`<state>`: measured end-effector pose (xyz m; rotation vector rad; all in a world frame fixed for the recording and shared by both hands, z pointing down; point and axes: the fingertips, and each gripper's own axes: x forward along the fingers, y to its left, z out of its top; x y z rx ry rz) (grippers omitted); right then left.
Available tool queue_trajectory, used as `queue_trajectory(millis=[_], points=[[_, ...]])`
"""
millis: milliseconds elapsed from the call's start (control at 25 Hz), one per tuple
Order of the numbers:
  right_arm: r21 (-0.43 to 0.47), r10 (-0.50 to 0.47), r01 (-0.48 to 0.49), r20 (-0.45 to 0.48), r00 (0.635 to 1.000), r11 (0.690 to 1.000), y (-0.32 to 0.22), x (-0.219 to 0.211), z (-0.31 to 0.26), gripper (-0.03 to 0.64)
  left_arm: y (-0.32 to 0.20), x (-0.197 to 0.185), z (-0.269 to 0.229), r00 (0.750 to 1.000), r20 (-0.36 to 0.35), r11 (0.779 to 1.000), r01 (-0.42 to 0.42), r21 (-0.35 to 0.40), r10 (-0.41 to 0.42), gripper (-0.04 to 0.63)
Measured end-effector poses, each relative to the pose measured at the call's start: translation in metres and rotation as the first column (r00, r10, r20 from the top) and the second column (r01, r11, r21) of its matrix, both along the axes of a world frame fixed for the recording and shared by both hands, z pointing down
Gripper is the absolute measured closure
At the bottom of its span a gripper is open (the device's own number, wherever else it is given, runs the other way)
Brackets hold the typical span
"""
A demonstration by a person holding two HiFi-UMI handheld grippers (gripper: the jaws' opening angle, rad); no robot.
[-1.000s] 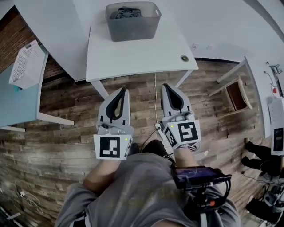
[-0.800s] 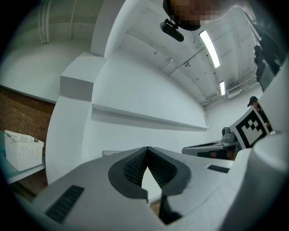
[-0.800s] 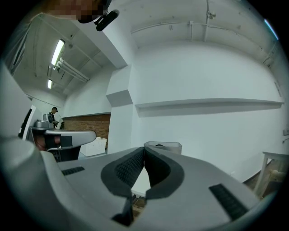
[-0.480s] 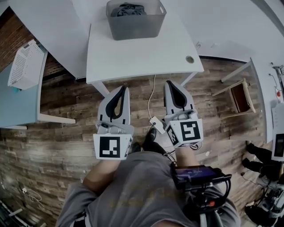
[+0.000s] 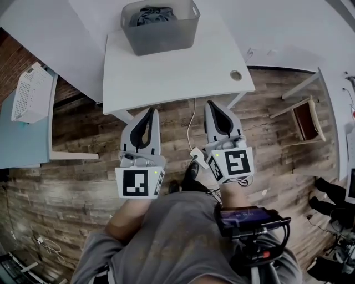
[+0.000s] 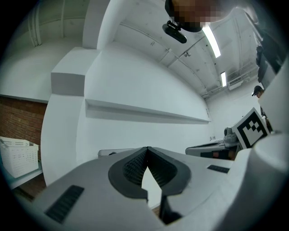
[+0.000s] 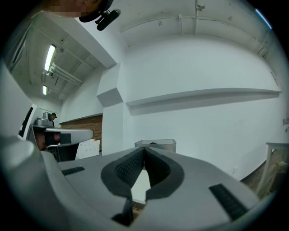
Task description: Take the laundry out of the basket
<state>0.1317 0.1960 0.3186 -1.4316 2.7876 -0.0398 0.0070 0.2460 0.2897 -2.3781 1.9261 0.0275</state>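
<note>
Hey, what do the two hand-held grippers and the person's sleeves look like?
The left hand-held gripper and the right hand-held gripper have pale grey tapering plastic shells with dark ribbed pads lining the jaws. Each carries a white cube with black square markers. The person wears a grey short-sleeved top.

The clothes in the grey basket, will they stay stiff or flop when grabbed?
Probably flop: the clothes lie crumpled in soft folds in the basket. It's a small heap, so likely light; the basket might slide on the smooth white table if they snag.
</note>
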Motion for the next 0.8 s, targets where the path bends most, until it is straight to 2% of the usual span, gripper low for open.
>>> queue_trajectory(millis=[440, 600, 800], points=[[-0.003, -0.009, 0.009, 0.028, 1.000, 1.000, -0.067, 0.052, 0.000, 0.609, -0.074, 0.054, -0.007, 0.999, 0.044, 1.000, -0.004, 0.001, 0.004, 0.588], [-0.007, -0.014, 0.014, 0.031, 0.999, 1.000, -0.087, 0.059, 0.001, 0.609, -0.093, 0.060, -0.008, 0.998, 0.060, 1.000, 0.003, 0.006, -0.003, 0.588], [0.006, -0.026, 0.025, 0.032, 0.999, 1.000, -0.113, 0.052, -0.003, 0.609, -0.115, 0.052, -0.010, 0.999, 0.046, 1.000, 0.023, 0.007, -0.024, 0.588]])
